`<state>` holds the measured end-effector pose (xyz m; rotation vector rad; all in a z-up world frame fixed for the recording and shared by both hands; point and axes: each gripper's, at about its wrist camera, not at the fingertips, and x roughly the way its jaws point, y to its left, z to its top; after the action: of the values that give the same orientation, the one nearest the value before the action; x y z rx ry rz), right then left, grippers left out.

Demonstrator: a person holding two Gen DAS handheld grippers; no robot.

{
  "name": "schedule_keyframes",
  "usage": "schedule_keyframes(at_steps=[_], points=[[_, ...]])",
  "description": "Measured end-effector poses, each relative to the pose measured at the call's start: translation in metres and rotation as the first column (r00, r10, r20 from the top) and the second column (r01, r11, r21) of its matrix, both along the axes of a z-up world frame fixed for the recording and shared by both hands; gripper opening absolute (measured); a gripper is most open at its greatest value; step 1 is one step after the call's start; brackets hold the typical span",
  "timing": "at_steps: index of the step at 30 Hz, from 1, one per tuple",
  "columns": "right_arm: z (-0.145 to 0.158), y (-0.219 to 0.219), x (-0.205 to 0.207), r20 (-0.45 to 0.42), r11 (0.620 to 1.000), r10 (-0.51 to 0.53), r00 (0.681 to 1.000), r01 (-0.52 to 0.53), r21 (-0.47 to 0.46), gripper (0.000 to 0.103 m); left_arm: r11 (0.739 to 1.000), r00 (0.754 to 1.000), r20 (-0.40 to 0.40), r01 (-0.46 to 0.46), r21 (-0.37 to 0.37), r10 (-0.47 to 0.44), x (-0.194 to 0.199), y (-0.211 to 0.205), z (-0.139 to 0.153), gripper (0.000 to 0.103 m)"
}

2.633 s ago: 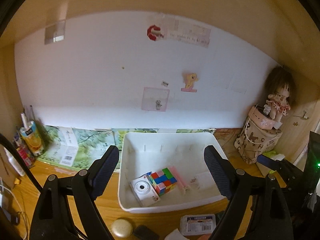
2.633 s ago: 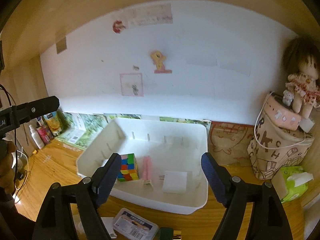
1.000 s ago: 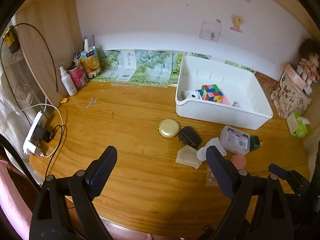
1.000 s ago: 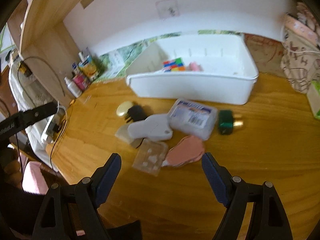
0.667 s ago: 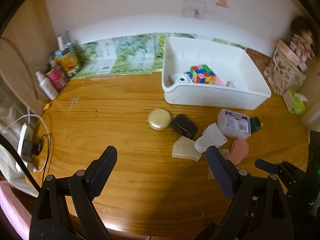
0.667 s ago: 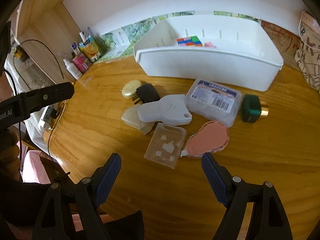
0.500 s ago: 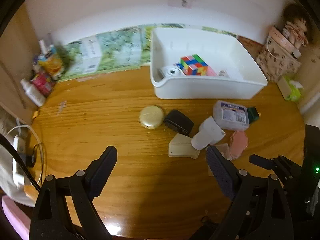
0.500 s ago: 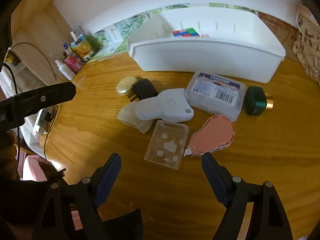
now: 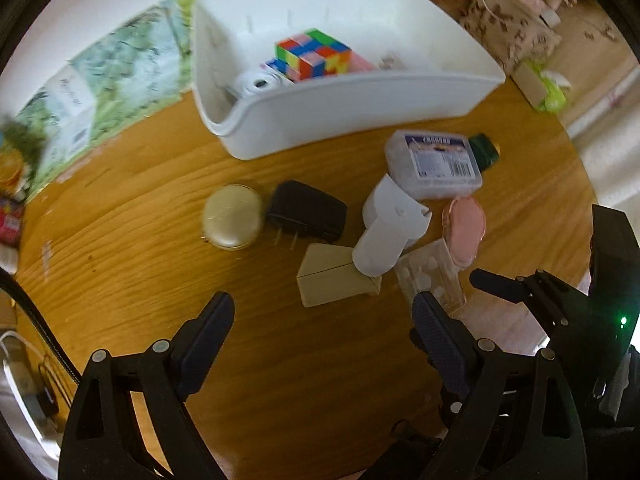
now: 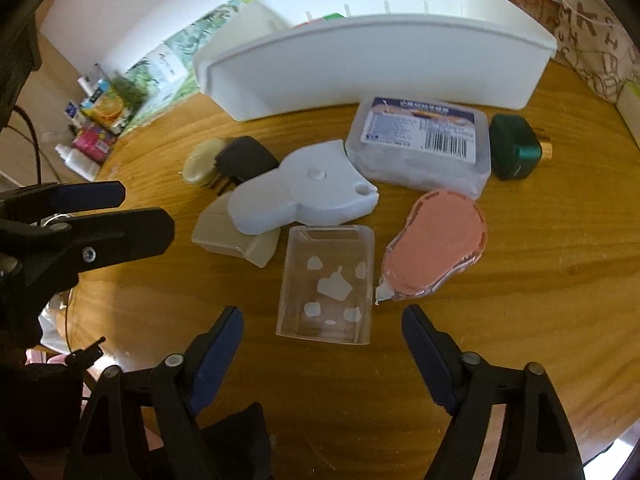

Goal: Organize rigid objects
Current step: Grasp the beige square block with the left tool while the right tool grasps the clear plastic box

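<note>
On desk [image 10: 540, 280]: 1 white bin [image 10: 380, 68], 8 loose items beside it.

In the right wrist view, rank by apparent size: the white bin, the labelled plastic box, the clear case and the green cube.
1. white bin, largest by far.
2. labelled plastic box and clear case: similar, and the case lies nearer the camera, so unranked.
3. green cube, smallest.

Both tools: left tool [image 9: 322, 326], right tool [image 10: 322, 334] black triangular frames, dark-blue textured pads, silver pivot screws.
</note>
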<state>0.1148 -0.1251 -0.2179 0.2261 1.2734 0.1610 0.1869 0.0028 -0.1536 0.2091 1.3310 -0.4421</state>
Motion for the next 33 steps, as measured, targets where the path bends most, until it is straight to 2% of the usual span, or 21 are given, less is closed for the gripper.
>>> schedule_keyframes(at_steps=[3, 7, 14, 16, 22, 26, 33], points=[[-0.007, 0.004, 0.002, -0.032, 0.999, -0.014, 0.999, 0.013, -0.033, 0.074, 0.999, 0.998, -0.053, 0.032, -0.003, -0.032, 0.007, -0.005, -0.01, 0.092], [-0.009, 0.006, 0.004, -0.041, 0.998, -0.02, 0.999, 0.018, -0.057, 0.066, 0.998, 0.992, -0.122, 0.05, 0.037, -0.045, 0.014, -0.012, -0.028, 0.092], [-0.01, 0.012, 0.009, -0.051, 0.997, -0.016, 0.999, 0.011, -0.083, 0.057, 0.997, 0.971, -0.23, 0.076, 0.024, -0.069, 0.019, -0.022, -0.051, 0.092], [-0.01, 0.013, 0.012, -0.058, 0.996, -0.002, 0.998, -0.003, -0.085, 0.053, 0.997, 0.967, -0.244, 0.079, 0.022, -0.072, 0.02, -0.024, -0.055, 0.092], [-0.011, 0.021, 0.018, -0.071, 0.994, 0.033, 0.997, -0.041, -0.105, 0.052, 0.997, 0.958, -0.278, 0.075, 0.009, -0.07, 0.02, -0.028, -0.064, 0.091], [-0.011, 0.022, 0.02, -0.075, 0.991, 0.046, 0.996, -0.055, -0.122, 0.051, 0.997, 0.959, -0.276, 0.071, 0.015, -0.064, 0.023, -0.028, -0.067, 0.091], [-0.01, 0.015, 0.018, -0.083, 0.99, 0.033, 0.996, -0.044, -0.134, 0.051, 0.997, 0.969, -0.242, 0.065, 0.033, -0.055, 0.022, -0.028, -0.065, 0.084]])
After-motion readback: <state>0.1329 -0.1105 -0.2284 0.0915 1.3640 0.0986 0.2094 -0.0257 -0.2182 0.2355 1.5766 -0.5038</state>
